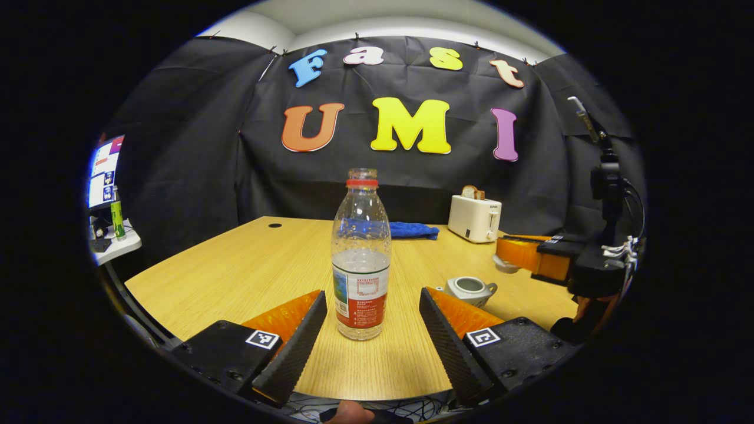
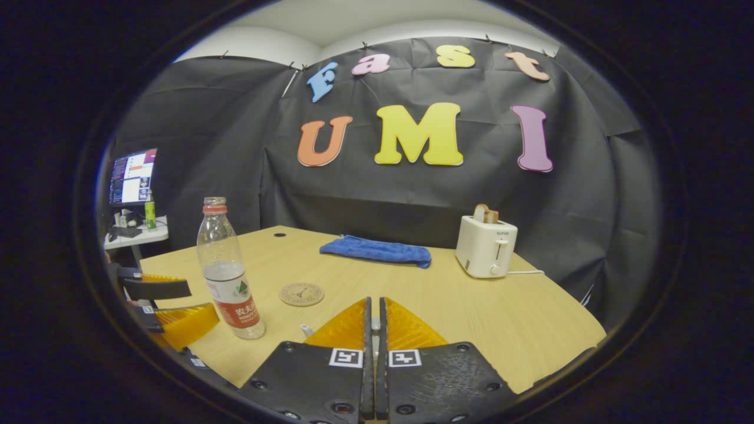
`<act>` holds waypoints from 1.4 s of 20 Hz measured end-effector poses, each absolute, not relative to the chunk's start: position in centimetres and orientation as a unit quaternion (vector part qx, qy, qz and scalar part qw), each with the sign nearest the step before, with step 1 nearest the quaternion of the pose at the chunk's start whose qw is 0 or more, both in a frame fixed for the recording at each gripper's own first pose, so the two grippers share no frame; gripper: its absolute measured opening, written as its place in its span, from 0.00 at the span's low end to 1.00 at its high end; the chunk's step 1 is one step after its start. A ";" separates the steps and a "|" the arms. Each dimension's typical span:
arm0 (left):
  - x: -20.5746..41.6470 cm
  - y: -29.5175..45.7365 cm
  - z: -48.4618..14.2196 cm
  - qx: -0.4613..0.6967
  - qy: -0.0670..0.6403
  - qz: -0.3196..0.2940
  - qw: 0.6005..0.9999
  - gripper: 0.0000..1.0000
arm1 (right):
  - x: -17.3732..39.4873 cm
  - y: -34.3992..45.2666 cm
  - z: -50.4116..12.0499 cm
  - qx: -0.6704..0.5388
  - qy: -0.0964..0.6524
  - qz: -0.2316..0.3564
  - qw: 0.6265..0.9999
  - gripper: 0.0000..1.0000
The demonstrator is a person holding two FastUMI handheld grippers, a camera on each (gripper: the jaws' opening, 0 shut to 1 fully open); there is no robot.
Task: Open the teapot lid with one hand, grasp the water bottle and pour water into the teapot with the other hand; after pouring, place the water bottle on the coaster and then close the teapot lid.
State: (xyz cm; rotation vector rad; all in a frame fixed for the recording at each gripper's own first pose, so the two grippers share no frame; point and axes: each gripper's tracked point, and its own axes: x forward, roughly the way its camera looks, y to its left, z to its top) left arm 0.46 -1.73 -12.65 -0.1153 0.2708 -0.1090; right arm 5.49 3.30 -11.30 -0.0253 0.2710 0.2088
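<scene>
1. The water bottle (image 1: 360,259) is clear plastic with a red neck ring; its label is red and white with a green patch.
2. The table (image 2: 471,306) under it is pale yellow wood grain.
3. Behind the bottle lies a blue cloth (image 2: 377,250).
4. Right of the bottle, the teapot (image 1: 470,290) is grey-white and the toaster (image 2: 486,246) cream-white.
5. Just right of the bottle, the round coaster (image 2: 301,294) is tan with a dark printed pattern.

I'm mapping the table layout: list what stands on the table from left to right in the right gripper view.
Water bottle → coaster → blue cloth → toaster with a slice of bread in it.
</scene>
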 end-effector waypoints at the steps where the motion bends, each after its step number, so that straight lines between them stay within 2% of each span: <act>1: 1.0 -1.8 -13.5 -0.057 0.145 -0.053 0.986 0.99 | 5.4 2.8 -11.4 -0.015 0.136 0.101 0.985 0.01; 12: 3.8 -1.7 -16.4 -0.057 0.172 -0.054 0.982 0.98 | 5.1 0.3 -11.6 -0.007 0.142 0.088 0.986 0.01; 17: 4.4 -1.4 -16.6 -0.038 0.171 -0.051 0.983 0.80 | 5.0 -0.1 -11.5 -0.007 0.142 0.086 0.986 0.01; 18: 4.5 -1.3 -16.6 -0.031 0.172 -0.052 0.983 0.79 | 5.0 -0.3 -11.5 -0.005 0.142 0.085 0.986 0.01; 24: 4.0 -0.3 -14.7 0.071 0.171 -0.042 0.982 0.75 | 4.3 -1.6 -11.3 0.001 0.142 0.083 0.986 0.01; 28: 3.7 1.4 -13.0 0.191 0.155 -0.025 0.969 0.74 | 3.8 -2.9 -11.1 0.001 0.139 0.081 0.987 0.00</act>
